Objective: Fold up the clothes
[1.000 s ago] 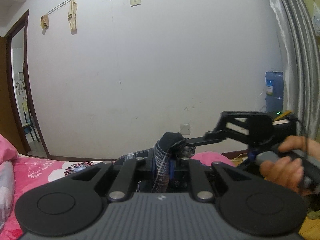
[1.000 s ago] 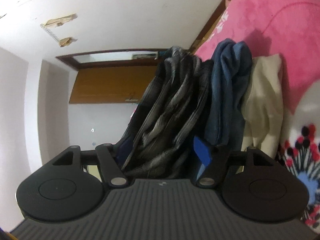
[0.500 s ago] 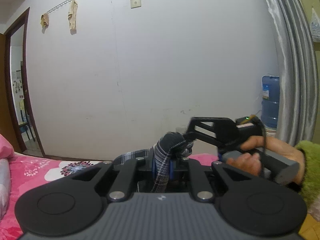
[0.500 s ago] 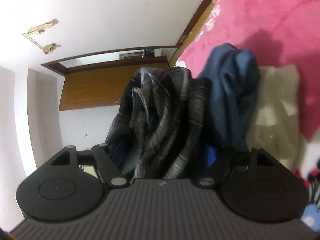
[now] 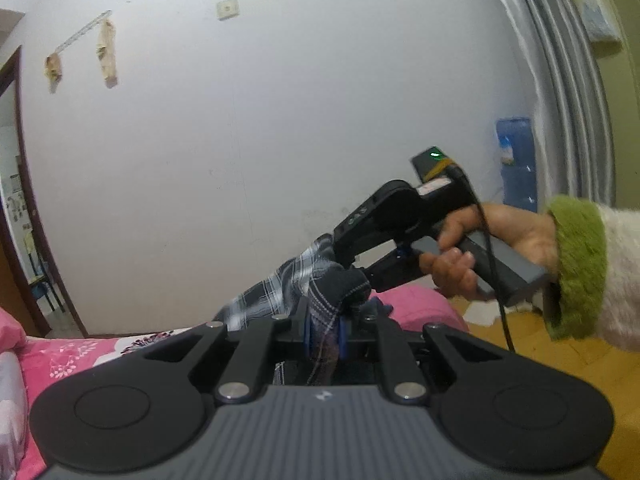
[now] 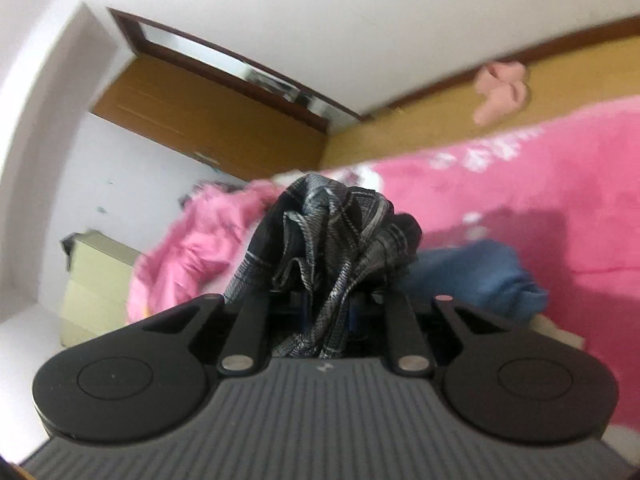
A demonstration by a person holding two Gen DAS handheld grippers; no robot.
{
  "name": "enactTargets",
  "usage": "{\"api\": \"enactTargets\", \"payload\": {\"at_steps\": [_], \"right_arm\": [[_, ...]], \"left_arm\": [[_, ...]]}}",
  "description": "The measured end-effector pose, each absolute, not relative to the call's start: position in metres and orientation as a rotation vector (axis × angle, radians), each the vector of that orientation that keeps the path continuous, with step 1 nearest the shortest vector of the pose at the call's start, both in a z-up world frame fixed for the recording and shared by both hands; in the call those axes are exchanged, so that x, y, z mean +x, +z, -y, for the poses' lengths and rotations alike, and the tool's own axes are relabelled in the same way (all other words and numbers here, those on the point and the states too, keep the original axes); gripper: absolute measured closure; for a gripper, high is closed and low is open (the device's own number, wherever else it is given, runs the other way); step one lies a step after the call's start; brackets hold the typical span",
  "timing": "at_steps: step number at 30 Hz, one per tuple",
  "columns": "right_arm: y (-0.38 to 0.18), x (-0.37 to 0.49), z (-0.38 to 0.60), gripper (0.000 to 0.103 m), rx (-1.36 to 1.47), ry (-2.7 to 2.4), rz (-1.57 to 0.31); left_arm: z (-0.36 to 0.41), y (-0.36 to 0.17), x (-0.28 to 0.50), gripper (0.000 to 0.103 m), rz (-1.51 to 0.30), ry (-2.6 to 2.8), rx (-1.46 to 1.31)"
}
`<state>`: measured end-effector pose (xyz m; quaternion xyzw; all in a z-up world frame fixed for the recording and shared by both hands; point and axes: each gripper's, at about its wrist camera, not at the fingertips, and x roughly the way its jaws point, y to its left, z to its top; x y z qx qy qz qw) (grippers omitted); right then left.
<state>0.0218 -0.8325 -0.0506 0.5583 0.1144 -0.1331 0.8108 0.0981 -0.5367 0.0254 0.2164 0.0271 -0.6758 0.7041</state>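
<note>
Left wrist view: left gripper (image 5: 322, 334) clamps the plaid garment (image 5: 280, 292), lifted above the bed (image 5: 80, 356); right gripper (image 6: 326, 314) closing on it. Step: spreading; next, separate the grips.

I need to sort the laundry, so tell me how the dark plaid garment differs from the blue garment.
The plaid garment is dark with pale checked lines; the blue garment is plain blue. The plaid garment is lifted off the pink bed cover, pinched in the left gripper and in the right gripper, whose jaws are closing on it; the blue garment lies on the cover, untouched. Both are crumpled, not yet folded.
</note>
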Motion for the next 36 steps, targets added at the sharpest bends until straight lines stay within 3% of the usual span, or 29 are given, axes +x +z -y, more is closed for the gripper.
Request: {"api": "enactTargets", "payload": {"at_steps": [4, 8, 12, 15, 22, 24, 28, 31, 36], "right_arm": [[-0.045, 0.010, 0.832, 0.088, 1.092, -0.255, -0.209], [-0.070, 0.007, 0.845, 0.083, 1.060, -0.292, -0.293], [-0.092, -0.028, 0.861, 0.067, 1.180, -0.313, -0.190], [-0.093, -0.046, 0.863, 0.062, 1.201, -0.334, -0.183], [-0.066, -0.075, 0.845, 0.062, 1.089, -0.407, -0.148], [-0.063, -0.084, 0.841, 0.062, 1.079, -0.445, -0.116], [-0.055, -0.096, 0.806, 0.061, 1.067, -0.379, -0.068], [-0.033, -0.099, 0.753, 0.058, 0.807, -0.342, -0.081], [-0.013, -0.082, 0.641, 0.047, 0.096, -0.299, -0.168]], "left_arm": [[0.540, 0.019, 0.089, 0.090, -0.027, -1.532, 0.547], [0.547, 0.003, 0.082, 0.090, -0.067, -1.563, 0.639], [0.538, -0.003, 0.076, 0.073, -0.096, -1.590, 0.679], [0.518, 0.004, 0.082, 0.066, -0.137, -1.623, 0.657], [0.486, 0.031, 0.144, 0.061, -0.256, -1.497, 0.450], [0.489, 0.034, 0.173, 0.052, -0.337, -1.398, 0.346], [0.496, 0.024, 0.242, 0.049, -0.617, -1.254, 0.017], [0.502, 0.007, 0.288, 0.048, -0.826, -1.199, -0.218], [0.514, -0.015, 0.316, 0.048, -0.989, -1.188, -0.337]]}}
